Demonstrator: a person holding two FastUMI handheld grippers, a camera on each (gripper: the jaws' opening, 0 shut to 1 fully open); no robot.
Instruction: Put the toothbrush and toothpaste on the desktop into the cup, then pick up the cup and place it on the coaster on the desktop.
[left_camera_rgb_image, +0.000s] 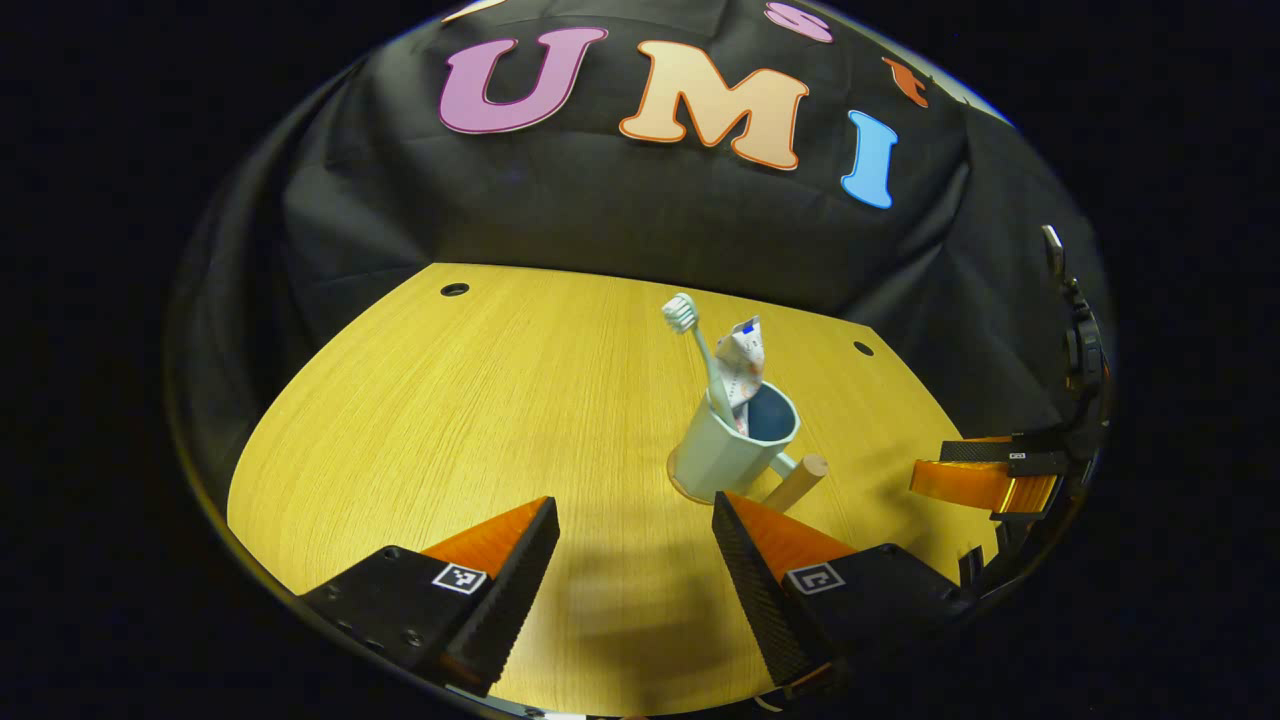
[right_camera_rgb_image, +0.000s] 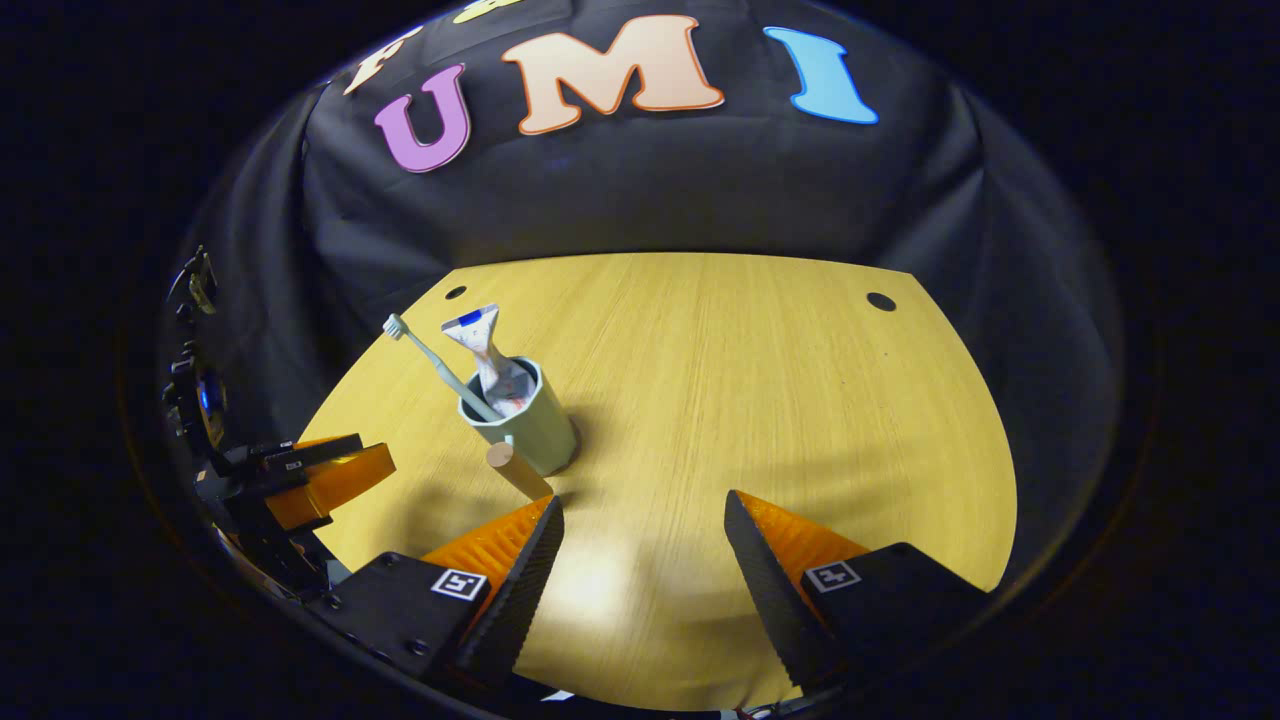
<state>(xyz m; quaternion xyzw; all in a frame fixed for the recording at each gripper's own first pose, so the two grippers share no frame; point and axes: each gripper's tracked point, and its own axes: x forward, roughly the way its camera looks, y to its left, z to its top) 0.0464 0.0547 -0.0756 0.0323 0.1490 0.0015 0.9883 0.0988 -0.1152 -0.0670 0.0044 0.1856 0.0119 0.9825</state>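
In the left gripper view, the pale green cup (left_camera_rgb_image: 735, 445) is standing upright on the wooden desktop (left_camera_rgb_image: 450, 420), just beyond the left gripper (left_camera_rgb_image: 635, 540), at about one o'clock from the gap between its fingers. A thin orange edge is showing under the cup's base at its lower left, which looks like the coaster (left_camera_rgb_image: 685, 490), with the cup sitting on it. The right gripper view is not revealing that edge; there the cup (right_camera_rgb_image: 530, 420) is simply appearing to stand on the desktop (right_camera_rgb_image: 750, 380), at about eleven o'clock from the right gripper (right_camera_rgb_image: 645, 545).

The toothbrush (left_camera_rgb_image: 695, 350) is leaning out of the cup with its bristled head up, tilting toward eleven o'clock, and the toothpaste (left_camera_rgb_image: 742, 365) tube is standing beside it inside the cup, crimped end up. The cup's wooden handle (left_camera_rgb_image: 797, 482) is pointing toward four o'clock in the left gripper view and toward seven o'clock in the right gripper view.

The left gripper view is also catching the other gripper at three o'clock, well apart from the cup; the right gripper view is catching the other gripper at nine o'clock.

The left gripper's jaws are standing widely spread, holding nothing and touching nothing. The right gripper's jaws are likewise spread wide over bare desktop, gripping nothing.
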